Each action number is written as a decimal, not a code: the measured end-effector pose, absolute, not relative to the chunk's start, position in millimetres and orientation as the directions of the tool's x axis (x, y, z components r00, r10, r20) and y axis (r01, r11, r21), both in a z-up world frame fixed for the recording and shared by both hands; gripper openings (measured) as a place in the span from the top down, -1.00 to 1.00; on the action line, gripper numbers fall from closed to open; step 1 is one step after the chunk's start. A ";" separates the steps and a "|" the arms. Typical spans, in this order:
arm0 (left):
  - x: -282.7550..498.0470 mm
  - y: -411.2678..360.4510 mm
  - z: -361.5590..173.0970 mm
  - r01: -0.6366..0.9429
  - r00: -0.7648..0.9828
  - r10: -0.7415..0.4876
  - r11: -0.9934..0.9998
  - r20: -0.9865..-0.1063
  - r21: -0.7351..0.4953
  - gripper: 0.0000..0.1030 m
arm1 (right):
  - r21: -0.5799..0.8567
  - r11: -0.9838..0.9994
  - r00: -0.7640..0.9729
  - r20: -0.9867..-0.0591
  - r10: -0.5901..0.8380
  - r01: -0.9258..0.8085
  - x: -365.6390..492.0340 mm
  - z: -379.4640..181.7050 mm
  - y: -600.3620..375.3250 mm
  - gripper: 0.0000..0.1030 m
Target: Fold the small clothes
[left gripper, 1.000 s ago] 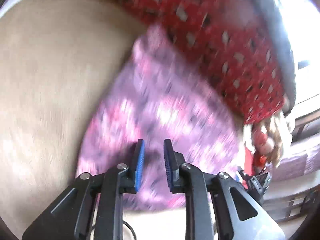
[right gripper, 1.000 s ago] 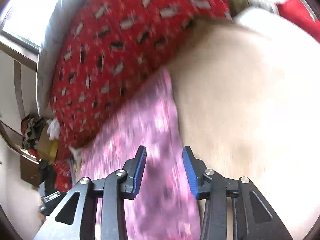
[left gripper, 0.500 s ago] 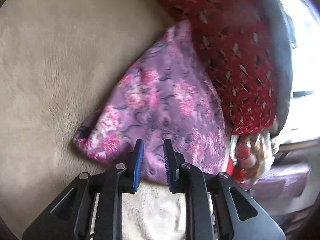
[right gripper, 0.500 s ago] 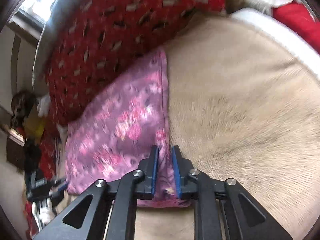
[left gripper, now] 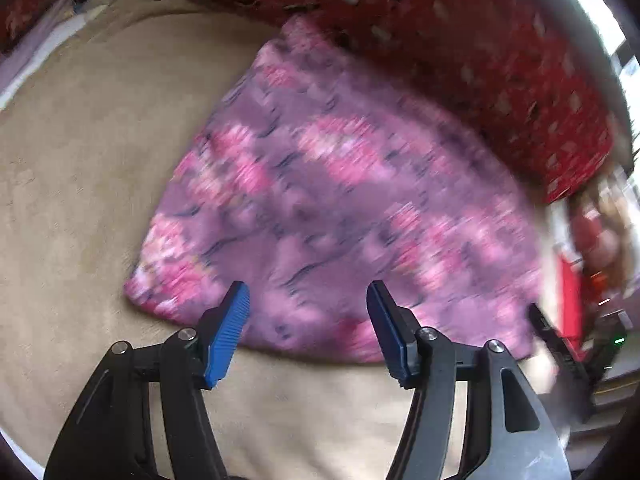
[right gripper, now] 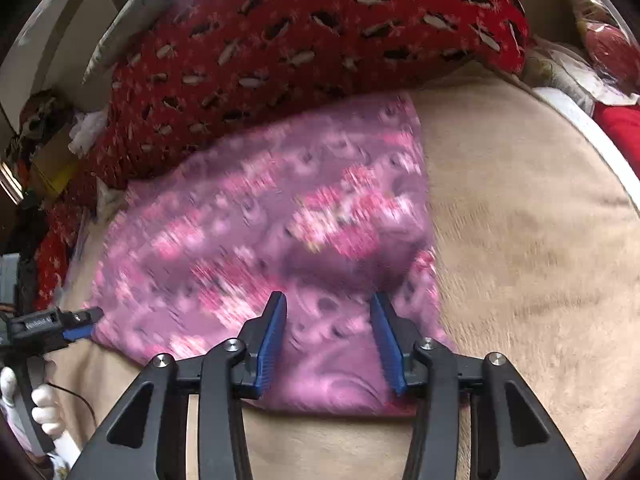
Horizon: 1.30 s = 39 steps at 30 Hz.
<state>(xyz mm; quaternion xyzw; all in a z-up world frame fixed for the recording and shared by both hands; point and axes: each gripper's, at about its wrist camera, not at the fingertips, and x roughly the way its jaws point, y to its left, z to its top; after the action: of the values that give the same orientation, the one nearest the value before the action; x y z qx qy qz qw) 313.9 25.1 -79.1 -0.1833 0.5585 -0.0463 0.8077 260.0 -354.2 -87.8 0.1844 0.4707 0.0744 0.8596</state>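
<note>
- A purple garment with pink flowers (left gripper: 340, 208) lies folded into a flat, roughly four-sided shape on a beige plush surface (left gripper: 80, 168). Its far edge rests against a red blanket patterned with pale and dark marks (left gripper: 500, 60).
- The left gripper (left gripper: 308, 320) hovers over the garment's near edge. Its blue-padded fingers (left gripper: 230, 320) stand wide apart and have just been opening. Nothing is gripped; the cloth lies beneath the gap, not pressed by either pad.
- The right gripper (right gripper: 329, 336) hangs over the garment's near right corner (right gripper: 400, 360). Its fingers (right gripper: 272, 340) are moderately apart and have also just been opening. The cloth shows in the gap, but the pads do not pinch it.
- In the right wrist view, the left gripper (right gripper: 76, 326) appears at the far left, by the garment's other near corner, with a pale gloved hand (right gripper: 44, 408) below it.
- The beige surface (right gripper: 540, 260) spreads wide to the right of the garment.
- Both views are blurred, so the garment's fine print is hard to make out.
- Cluttered objects sit beyond the red blanket (right gripper: 300, 40) at the left edge; I cannot tell what they are.
</note>
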 end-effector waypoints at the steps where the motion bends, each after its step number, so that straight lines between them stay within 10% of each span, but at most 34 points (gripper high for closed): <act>1: 321.0 26.8 -71.6 -0.134 0.382 -0.300 0.918 -0.874 -0.374 -0.16 | 0.407 0.912 0.561 -0.766 0.315 0.044 263.8 -82.9 -356.8 0.10; 12: 445.7 22.8 -63.7 -0.094 0.398 -0.237 0.950 -0.886 -0.296 -0.16 | 0.556 0.767 0.548 -0.769 0.328 0.321 375.7 -119.5 -441.9 -0.07; 13: 453.7 18.9 -68.9 -0.093 0.399 -0.215 0.958 -0.891 -0.273 -0.16 | 0.571 0.757 0.549 -0.762 0.344 0.318 381.5 -123.0 -442.9 0.02; 15: 470.9 13.3 -78.4 -0.102 0.403 -0.156 0.972 -0.902 -0.214 -0.16 | 0.592 0.771 0.569 -0.726 0.385 0.234 396.0 -114.9 -437.5 0.91; 19: 499.1 17.5 -116.0 -0.175 0.357 -0.050 0.977 -0.933 -0.120 -0.21 | 0.553 0.812 0.622 -0.706 0.337 0.188 398.8 -102.5 -435.6 0.91; 24: 481.4 6.2 -90.9 -0.124 0.381 -0.077 0.983 -0.921 -0.134 -0.13 | 0.398 0.885 0.536 -0.815 0.219 0.243 399.5 -109.1 -421.5 0.66; 29: 414.0 -8.8 -69.8 -0.077 0.454 -0.153 0.975 -0.878 -0.209 -0.16 | 0.425 0.901 0.671 -0.695 0.260 0.091 372.5 -64.0 -382.7 0.40; 39: 373.0 -53.5 -90.1 -0.028 0.454 -0.003 0.999 -0.891 -0.017 -0.39 | 0.093 0.994 0.588 -0.801 0.107 -0.055 360.8 -108.6 -296.7 -0.20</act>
<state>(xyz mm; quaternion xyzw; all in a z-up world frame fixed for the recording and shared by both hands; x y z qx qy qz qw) 373.0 -53.5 -90.1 -0.0148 0.5226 0.0075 0.8524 360.8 -296.7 -108.6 0.0289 0.4514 0.0456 0.8907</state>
